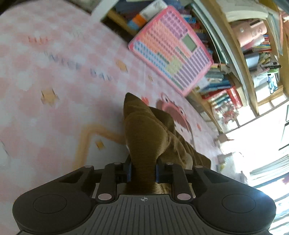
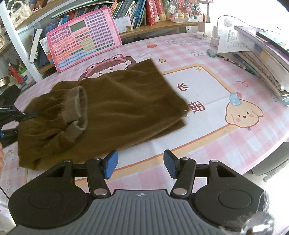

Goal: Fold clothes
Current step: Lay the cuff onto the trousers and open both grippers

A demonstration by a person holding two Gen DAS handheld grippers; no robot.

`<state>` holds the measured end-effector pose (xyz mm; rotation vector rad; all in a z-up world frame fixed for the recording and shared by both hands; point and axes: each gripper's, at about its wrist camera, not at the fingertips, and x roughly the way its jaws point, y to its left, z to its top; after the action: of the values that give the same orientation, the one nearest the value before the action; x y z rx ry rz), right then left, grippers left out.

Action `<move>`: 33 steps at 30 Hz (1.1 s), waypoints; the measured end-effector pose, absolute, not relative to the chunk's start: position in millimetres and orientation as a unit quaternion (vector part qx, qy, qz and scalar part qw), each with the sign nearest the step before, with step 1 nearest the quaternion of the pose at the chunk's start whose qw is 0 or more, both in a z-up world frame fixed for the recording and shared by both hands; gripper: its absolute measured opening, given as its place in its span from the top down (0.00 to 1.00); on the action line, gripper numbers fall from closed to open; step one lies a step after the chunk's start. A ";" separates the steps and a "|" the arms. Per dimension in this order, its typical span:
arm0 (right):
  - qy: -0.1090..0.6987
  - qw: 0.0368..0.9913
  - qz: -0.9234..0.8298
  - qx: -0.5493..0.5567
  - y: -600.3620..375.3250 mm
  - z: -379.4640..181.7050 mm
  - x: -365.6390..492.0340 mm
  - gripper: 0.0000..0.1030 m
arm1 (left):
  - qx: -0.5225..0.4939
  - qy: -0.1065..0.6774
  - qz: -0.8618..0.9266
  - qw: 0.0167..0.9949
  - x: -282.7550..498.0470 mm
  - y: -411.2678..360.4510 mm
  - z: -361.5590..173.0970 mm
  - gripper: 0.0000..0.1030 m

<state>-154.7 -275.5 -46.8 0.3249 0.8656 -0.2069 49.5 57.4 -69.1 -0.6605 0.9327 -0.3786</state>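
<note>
Olive-brown trousers (image 2: 115, 104) lie partly folded on the pink checked tablecloth (image 2: 207, 137), with the ribbed cuffs (image 2: 76, 112) turned up at the left. My left gripper (image 1: 143, 171) is shut on a bunch of the brown fabric (image 1: 146, 130) and holds it lifted; it also shows in the right wrist view (image 2: 27, 114) at the left edge of the trousers. My right gripper (image 2: 140, 164) is open and empty, just in front of the trousers' near edge.
A pink toy keyboard tablet (image 2: 83, 38) leans against the bookshelf (image 2: 144, 16) at the back. A stack of books (image 2: 261, 59) and pens sits at the right. Chargers and small items (image 2: 209, 32) stand at the back right.
</note>
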 end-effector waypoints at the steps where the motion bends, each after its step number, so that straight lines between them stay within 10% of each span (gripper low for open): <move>1: 0.416 0.890 -0.100 0.156 -274.6 -46.2 -156.1 0.48 | -0.292 0.440 -0.173 0.831 52.7 61.4 -66.1 0.79; 6: 0.414 0.890 -0.110 0.157 -272.4 -44.3 -159.8 0.47 | -0.211 0.447 -0.167 0.853 58.7 65.9 -58.6 0.68; 17: 0.405 0.898 -0.094 0.145 -255.5 -36.6 -154.3 0.38 | -0.055 0.354 -0.164 0.919 -8.0 39.6 -6.4 0.08; 33: 0.416 0.894 -0.092 0.137 -249.5 -39.7 -156.9 0.21 | -0.069 0.402 -0.164 0.898 -78.7 2.5 -29.2 0.04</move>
<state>-156.9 -249.5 -39.7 0.2839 0.8629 -0.1903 -78.7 2.5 -29.2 -0.1429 0.8329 -0.3401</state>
